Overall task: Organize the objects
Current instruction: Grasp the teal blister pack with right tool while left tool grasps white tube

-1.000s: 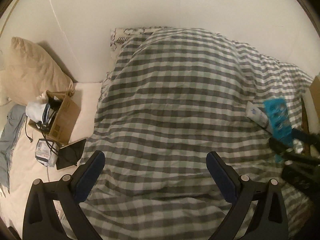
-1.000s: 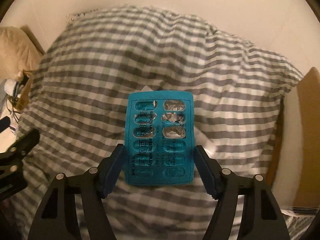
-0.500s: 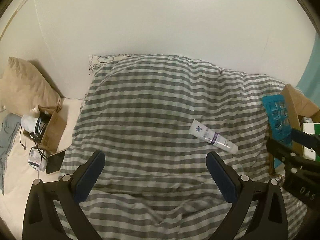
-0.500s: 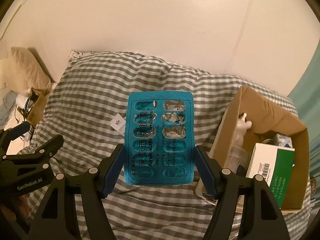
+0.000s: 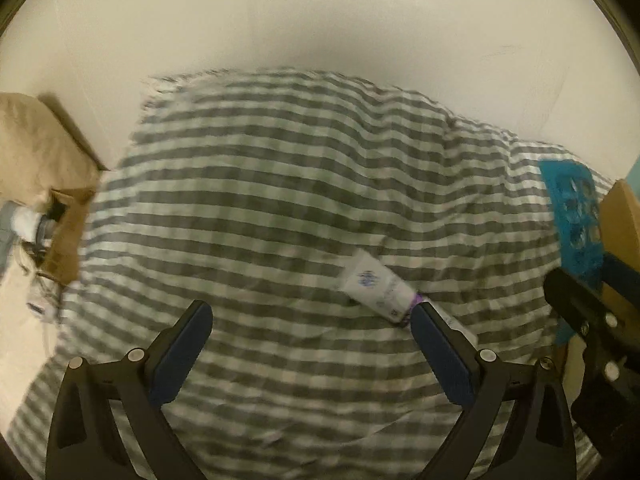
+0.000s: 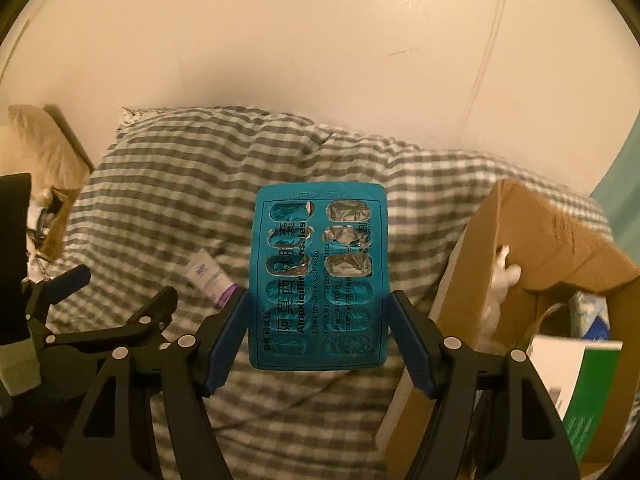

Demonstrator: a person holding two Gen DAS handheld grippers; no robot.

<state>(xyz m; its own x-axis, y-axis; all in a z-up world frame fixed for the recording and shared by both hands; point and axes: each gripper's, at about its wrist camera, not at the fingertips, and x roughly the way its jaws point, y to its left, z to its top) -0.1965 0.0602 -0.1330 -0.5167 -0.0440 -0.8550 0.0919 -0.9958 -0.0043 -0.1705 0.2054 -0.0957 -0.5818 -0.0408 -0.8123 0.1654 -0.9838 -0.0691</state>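
Observation:
My right gripper (image 6: 318, 336) is shut on a teal blister pack of pills (image 6: 318, 268) and holds it upright in the air over the checked duvet (image 6: 200, 184), left of an open cardboard box (image 6: 516, 240). The pack also shows at the right edge of the left wrist view (image 5: 572, 220). My left gripper (image 5: 312, 344) is open and empty above the duvet (image 5: 260, 200). A white tube with a purple band (image 5: 376, 284) lies on the duvet just beyond its right finger, and shows in the right wrist view too (image 6: 210, 278).
The cardboard box holds a green and white carton (image 6: 576, 392) and other items. A smaller box of cables (image 5: 60, 236) and a beige pillow (image 5: 36, 148) sit at the left by the white wall (image 5: 320, 20).
Both grippers have swung right and drawn back. The cardboard box has come closer beside the held blister pack, and the tube now lies nearer the left gripper's right finger.

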